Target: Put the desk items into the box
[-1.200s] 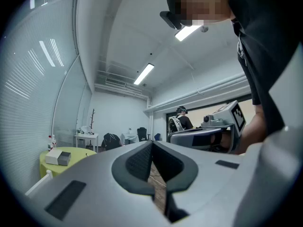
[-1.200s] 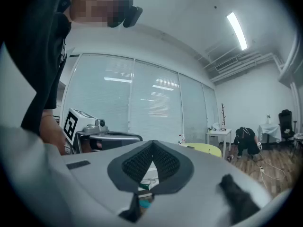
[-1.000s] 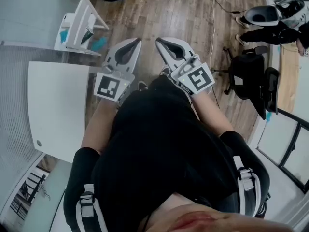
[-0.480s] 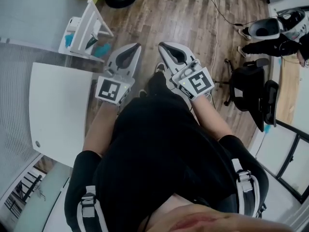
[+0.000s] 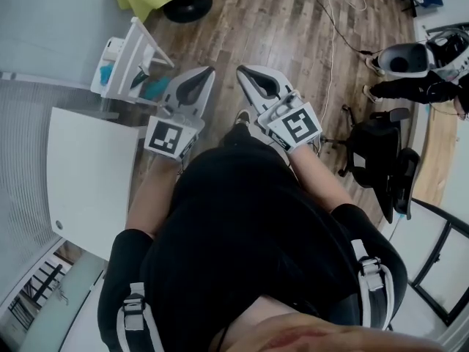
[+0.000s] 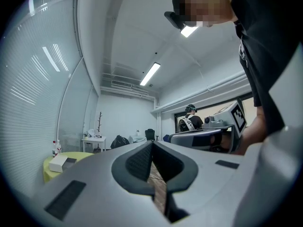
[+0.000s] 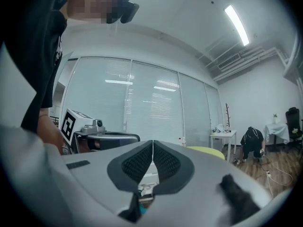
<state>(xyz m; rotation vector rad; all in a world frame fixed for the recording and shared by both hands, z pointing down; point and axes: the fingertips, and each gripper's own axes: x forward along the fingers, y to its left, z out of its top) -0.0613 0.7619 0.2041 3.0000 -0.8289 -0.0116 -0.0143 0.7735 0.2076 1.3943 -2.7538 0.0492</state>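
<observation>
Hanging above the wood floor point(image 5: 278, 20), the left gripper point(image 5: 207, 72) and right gripper point(image 5: 242, 72) hold nothing, fingers point(image 6: 138, 162) pressed together. No box or desk items show, so look for them first, then spread the fingers.

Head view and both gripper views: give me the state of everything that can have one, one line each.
Left hand-held gripper: shut, nothing between its jaws.
Right hand-held gripper: shut, nothing between its jaws.
Office chair: upright, nobody sitting in it.
Cable: lying loose on the wooden floor.
</observation>
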